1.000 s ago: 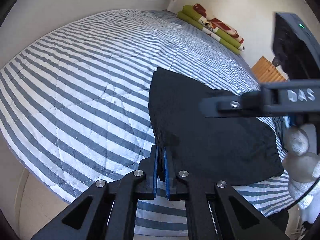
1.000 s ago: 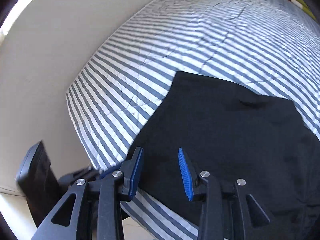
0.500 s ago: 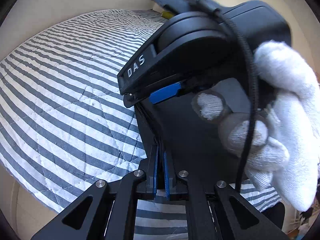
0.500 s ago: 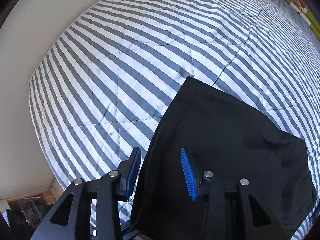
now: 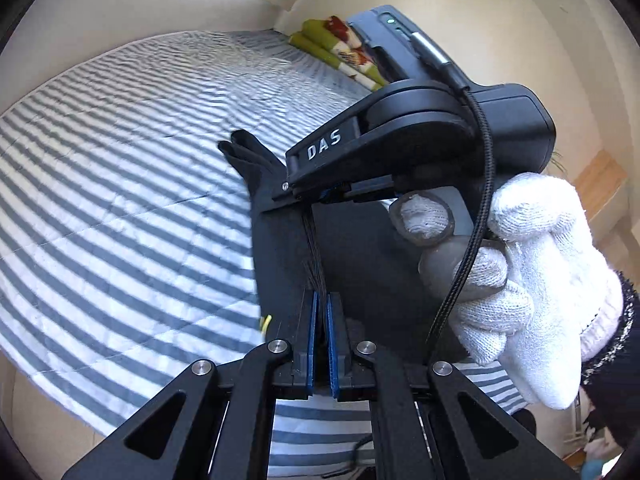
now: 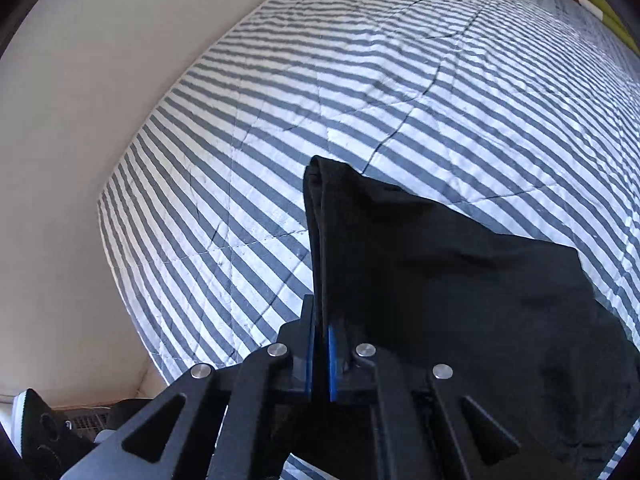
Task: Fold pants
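The black pants [image 6: 460, 280] lie folded on the striped bed, with one edge raised off the cover. My right gripper [image 6: 319, 340] is shut on that raised edge, the cloth pinched between its blue pads. In the left wrist view the same pants [image 5: 280, 248] hang taut between both tools. My left gripper [image 5: 321, 320] is shut on the near end of the edge. Farther along it, the right gripper [image 5: 320, 194], held by a white-gloved hand [image 5: 520, 280], clamps the cloth from the side.
The grey-and-white striped quilt [image 6: 360, 100] covers the bed; its edge meets a pale wall [image 6: 80, 160] on the left. A green patterned folded blanket [image 5: 344, 52] lies at the far end. Wooden furniture [image 5: 600, 176] stands right of the bed.
The right gripper's jaws have shut on the pants' edge. Both grippers have lifted that edge, so the cloth now stands up from the quilt.
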`<state>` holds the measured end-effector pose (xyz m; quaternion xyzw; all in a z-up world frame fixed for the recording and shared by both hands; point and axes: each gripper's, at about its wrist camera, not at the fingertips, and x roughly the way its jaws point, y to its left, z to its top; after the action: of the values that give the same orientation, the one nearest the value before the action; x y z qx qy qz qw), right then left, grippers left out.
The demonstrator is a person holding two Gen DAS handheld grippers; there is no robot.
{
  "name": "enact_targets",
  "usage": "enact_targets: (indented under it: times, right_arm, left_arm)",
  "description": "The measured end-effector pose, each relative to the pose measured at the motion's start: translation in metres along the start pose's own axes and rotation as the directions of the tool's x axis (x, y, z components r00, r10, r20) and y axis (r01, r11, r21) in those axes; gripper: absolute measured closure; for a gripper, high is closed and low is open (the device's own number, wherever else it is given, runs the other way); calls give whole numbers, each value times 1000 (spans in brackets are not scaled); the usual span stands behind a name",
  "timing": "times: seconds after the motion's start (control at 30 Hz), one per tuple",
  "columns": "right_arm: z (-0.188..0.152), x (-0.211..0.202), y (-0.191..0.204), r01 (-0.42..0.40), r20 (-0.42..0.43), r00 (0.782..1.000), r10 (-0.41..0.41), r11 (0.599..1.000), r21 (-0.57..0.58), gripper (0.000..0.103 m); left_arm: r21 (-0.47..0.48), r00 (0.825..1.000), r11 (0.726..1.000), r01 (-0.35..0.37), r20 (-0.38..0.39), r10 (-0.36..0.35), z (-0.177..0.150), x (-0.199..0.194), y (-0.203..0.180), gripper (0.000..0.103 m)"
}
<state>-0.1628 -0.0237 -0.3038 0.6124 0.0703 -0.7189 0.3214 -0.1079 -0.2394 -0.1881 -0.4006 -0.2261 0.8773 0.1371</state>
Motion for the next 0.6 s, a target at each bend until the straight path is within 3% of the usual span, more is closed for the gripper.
enact_targets:
  times: [0.13, 0.33, 0.6]
  right_arm:
    - [-18, -44, -42, -32, 77, 997, 28, 998, 54, 99]
    - [-58, -109, -144, -94, 177, 982, 59, 976, 195, 99]
    - [-155, -134, -292, -225, 319, 944, 87, 876, 427, 99]
  left_arm:
    - [69, 999, 997, 45, -16, -44, 5, 17, -49, 99]
    - [178, 991, 978, 113, -98, -97, 1, 64, -137, 99]
    - [346, 955, 918, 193, -283, -94, -47, 154, -261, 99]
